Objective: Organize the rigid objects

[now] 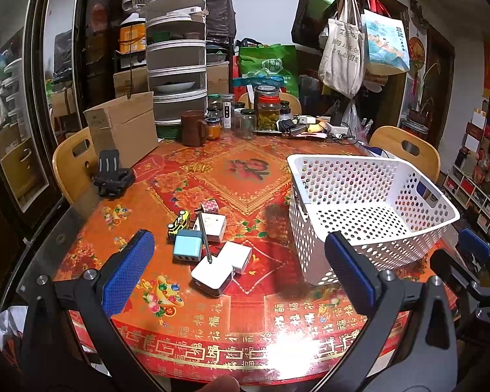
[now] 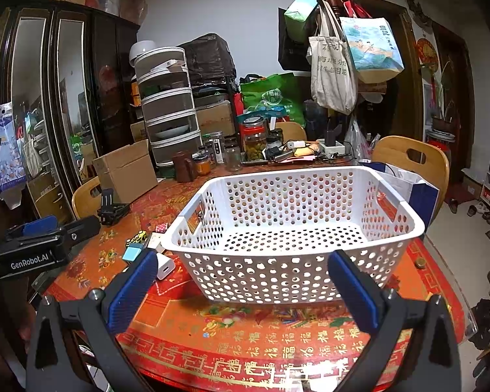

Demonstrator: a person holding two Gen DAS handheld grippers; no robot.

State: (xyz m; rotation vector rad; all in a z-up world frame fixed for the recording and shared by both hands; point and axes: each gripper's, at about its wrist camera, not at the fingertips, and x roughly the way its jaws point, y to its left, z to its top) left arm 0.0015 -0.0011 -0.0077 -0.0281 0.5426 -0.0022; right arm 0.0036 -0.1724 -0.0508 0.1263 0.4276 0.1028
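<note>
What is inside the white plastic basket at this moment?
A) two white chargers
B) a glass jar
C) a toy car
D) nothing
D: the white basket shows only its bare perforated floor, while the toy car and chargers lie on the table beside it.

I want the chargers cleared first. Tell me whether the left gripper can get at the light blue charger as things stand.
Probably yes. The left gripper is open and the light blue charger lies ahead of it, its near side exposed. The toy car and a metal antenna crowd its flanks.
</note>
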